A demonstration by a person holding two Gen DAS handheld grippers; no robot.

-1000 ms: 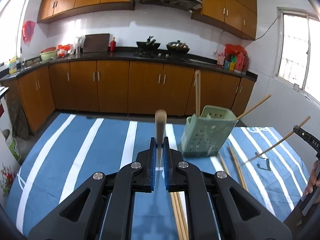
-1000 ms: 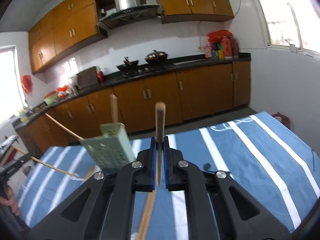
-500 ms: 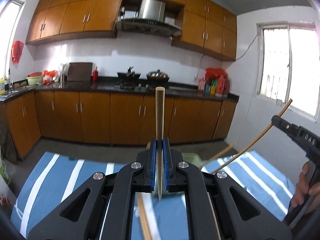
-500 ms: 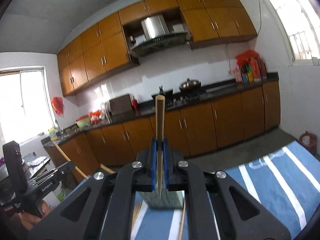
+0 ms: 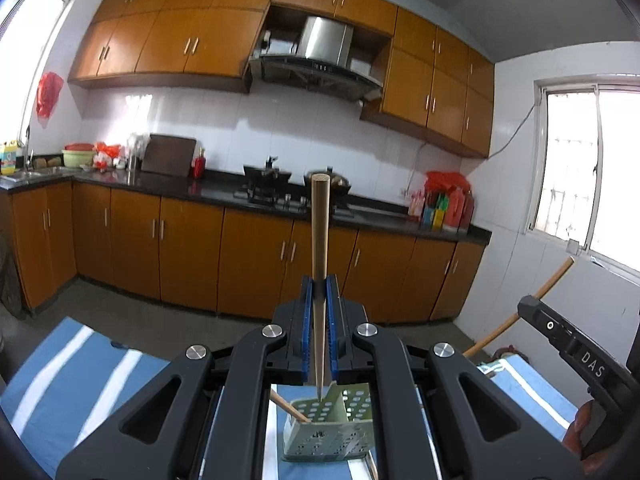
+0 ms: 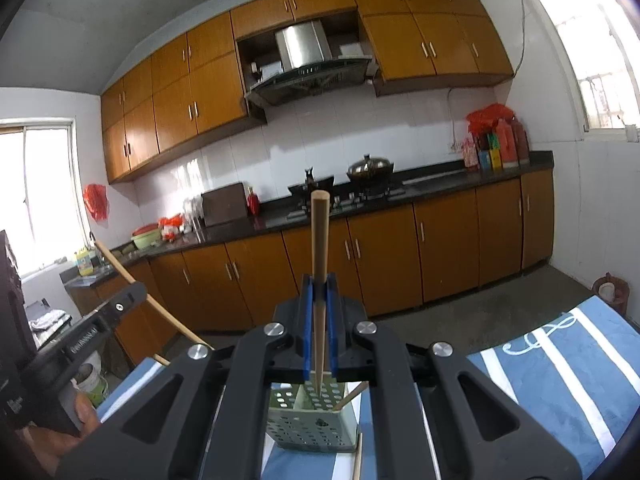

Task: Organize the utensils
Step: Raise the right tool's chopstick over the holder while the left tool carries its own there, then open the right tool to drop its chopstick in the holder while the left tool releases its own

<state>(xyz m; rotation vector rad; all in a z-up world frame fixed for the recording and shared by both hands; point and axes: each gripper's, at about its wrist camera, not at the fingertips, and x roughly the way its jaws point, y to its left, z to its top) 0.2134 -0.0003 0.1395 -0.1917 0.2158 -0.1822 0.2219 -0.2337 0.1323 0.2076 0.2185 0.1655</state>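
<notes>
My left gripper (image 5: 319,292) is shut on a wooden chopstick (image 5: 319,240), held upright with its thin tip just over the green perforated holder (image 5: 328,436). One chopstick (image 5: 288,406) leans inside the holder. My right gripper (image 6: 319,292) is shut on another chopstick (image 6: 319,240), tip down over the same holder (image 6: 312,428), where the leaning chopstick (image 6: 352,396) also shows. Each gripper appears in the other's view: the right gripper's body (image 5: 576,354) at right, the left gripper's body (image 6: 92,332) at left.
The holder stands on a blue cloth with white stripes (image 6: 560,376) over the table. Loose chopsticks lie by the holder (image 6: 357,456). Behind the table are orange kitchen cabinets (image 5: 188,248), a dark counter and a stove.
Both grippers rose and tilted so the chopsticks now point tip-down over the holder. The holder went from ahead of the grippers to right beneath them.
</notes>
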